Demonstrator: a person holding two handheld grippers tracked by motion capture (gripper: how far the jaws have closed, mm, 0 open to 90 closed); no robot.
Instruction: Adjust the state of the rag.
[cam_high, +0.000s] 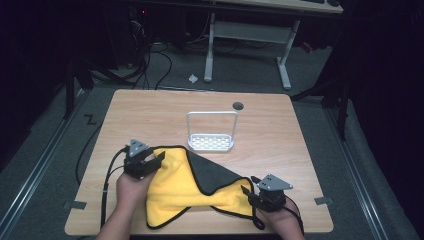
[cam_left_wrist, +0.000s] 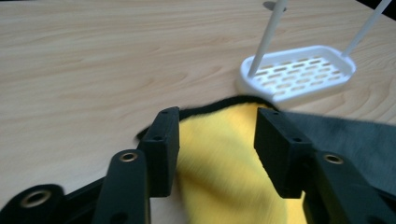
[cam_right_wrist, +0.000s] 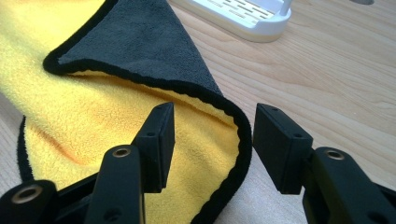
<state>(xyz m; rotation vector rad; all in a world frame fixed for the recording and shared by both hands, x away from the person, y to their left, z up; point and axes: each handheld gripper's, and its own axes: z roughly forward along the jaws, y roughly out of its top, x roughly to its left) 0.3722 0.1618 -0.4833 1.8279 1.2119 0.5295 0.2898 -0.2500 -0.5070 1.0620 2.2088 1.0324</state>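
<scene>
Left claw (cam_high: 161, 159) parted about halfway, poised just above the far-left corner of the yellow-and-grey cloth (cam_high: 197, 187), yellow pile between the pads in the left gripper view but no pad pressing on it. Right claw (cam_right_wrist: 212, 140) likewise half open, astride the black-hemmed fold at the cloth's right end (cam_right_wrist: 233, 135), hem between the jaws yet untouched. Cloth spread along the near edge of the surface (cam_high: 150, 110), long axis running left to right, grey flap folded back over the yellow toward the middle. White rack (cam_high: 211, 134) standing just beyond the cloth, near the centre of the surface, apart from both claws. Each end of the cloth directly ahead of its own claw, so a pinch at either end probably needs only a small drop and a squeeze; left corner nearer the rack, right fold nearer the near edge.
</scene>
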